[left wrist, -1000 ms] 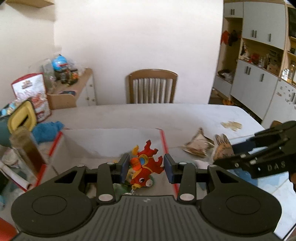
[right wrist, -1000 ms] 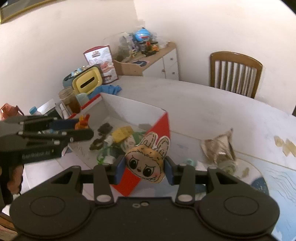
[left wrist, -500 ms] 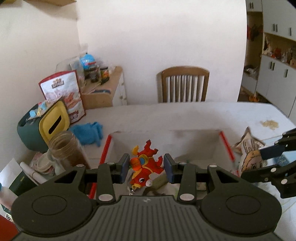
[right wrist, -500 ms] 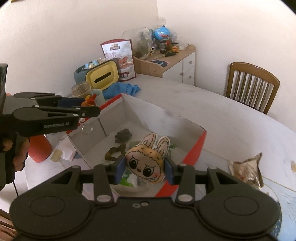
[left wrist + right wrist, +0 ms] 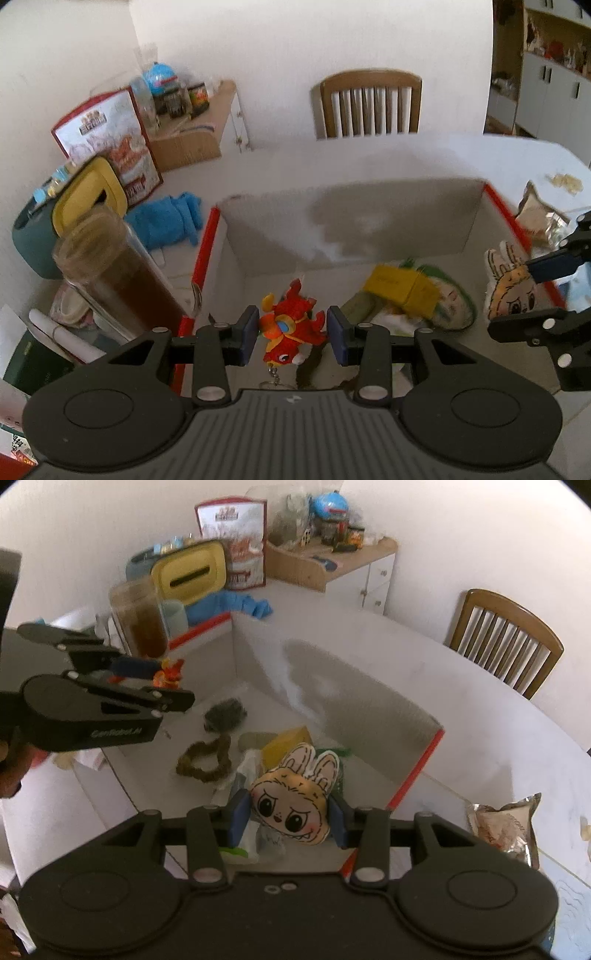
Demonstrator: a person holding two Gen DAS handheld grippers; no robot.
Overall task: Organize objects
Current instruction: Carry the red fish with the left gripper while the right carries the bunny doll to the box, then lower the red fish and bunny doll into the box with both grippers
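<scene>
Carrying 2 toys over the box [image 5: 369,221], both hand-held grippers now over its interior where 1 second ago sat back over the worktop [image 5: 406,155] short of it. Box walls larger in both views than before; toys unshifted between the pads. Judged: transport nearly complete, release into the box the step in hand.

Left hand-held gripper [image 5: 291,334]: clenched on the red toy [image 5: 291,328], pads pressing both sides. Toy held above the near left part of the box floor, head down toward the camera, tail and fins toward the far wall; long axis roughly along the fingers, slightly tilted. Key ring hanging below.

Right hand-held gripper [image 5: 289,819]: grasping the bunny-eared doll head [image 5: 291,808] by its cheeks, above the near right part of the box, over a yellow block [image 5: 284,744] and other loose items. Ears toward the far wall, face to the camera; long axis along the fingers.

Risk noted: key ring may snag on release.
</scene>
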